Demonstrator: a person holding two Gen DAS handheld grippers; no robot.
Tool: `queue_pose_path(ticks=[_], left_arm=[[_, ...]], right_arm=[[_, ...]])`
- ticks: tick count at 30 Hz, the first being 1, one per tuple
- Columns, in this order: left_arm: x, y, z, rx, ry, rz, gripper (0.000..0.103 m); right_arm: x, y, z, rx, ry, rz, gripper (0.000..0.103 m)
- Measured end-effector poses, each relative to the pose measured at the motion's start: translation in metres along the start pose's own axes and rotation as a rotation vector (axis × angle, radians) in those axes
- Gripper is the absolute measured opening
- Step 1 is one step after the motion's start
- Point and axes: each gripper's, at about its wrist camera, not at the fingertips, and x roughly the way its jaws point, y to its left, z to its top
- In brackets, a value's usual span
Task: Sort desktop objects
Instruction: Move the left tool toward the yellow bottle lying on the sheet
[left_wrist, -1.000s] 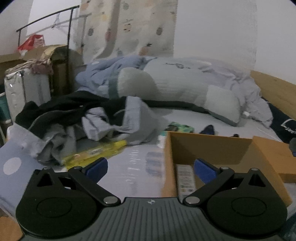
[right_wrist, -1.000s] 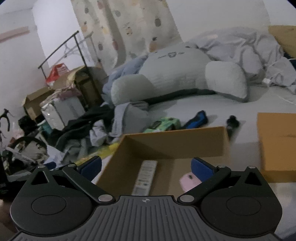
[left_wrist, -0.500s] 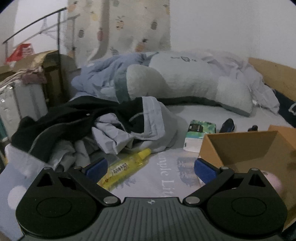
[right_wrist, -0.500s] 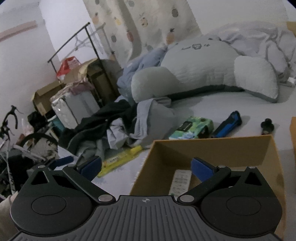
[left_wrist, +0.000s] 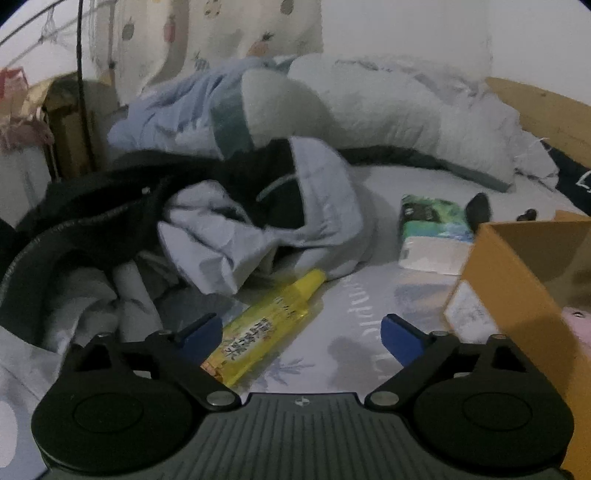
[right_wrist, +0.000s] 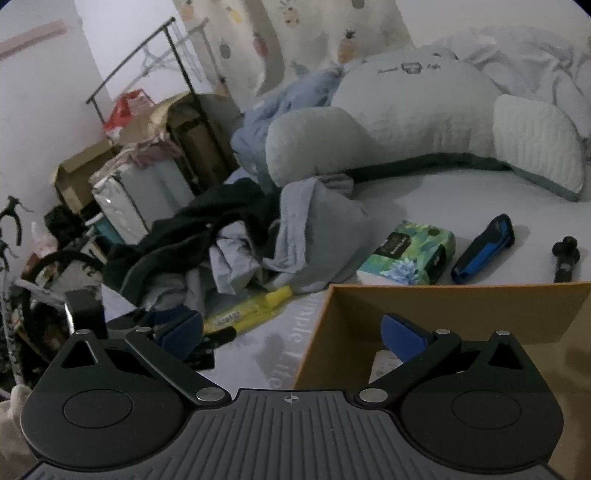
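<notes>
My left gripper (left_wrist: 301, 334) is open and empty, low over the bed sheet, with a yellow tube (left_wrist: 264, 332) lying just inside its left finger. A cardboard box (left_wrist: 517, 280) stands to its right, with something pink at its edge. My right gripper (right_wrist: 291, 332) is open and empty, its right finger over the box (right_wrist: 450, 310), where a white remote (right_wrist: 384, 365) lies. A green tissue pack (right_wrist: 408, 258), a blue-black tool (right_wrist: 484, 254) and a small black object (right_wrist: 565, 256) lie beyond the box. The tube also shows in the right wrist view (right_wrist: 245, 310).
A heap of black and grey clothes (left_wrist: 184, 221) lies left of the tube. A large plush pillow (right_wrist: 406, 122) and bedding fill the back. Boxes, a suitcase and a clothes rack (right_wrist: 147, 147) stand beside the bed on the left. The left gripper shows at the right view's lower left (right_wrist: 85, 310).
Both grippers have swung left, away from the box. The left one has come close over the yellow tube. Both stay open.
</notes>
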Motion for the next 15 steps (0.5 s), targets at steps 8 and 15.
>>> queue_pose_path(ticks=[8,15], left_arm=[[0.04,0.03,-0.001,0.002,0.064,-0.006,0.089],[0.059,0.041,-0.006,0.021,0.115,-0.027,0.083]], right_arm=[[0.025,-0.007,-0.009,0.007,0.044,-0.052,0.103],[0.038,-0.011,-0.014,0.022,0.077,-0.066,0.103]])
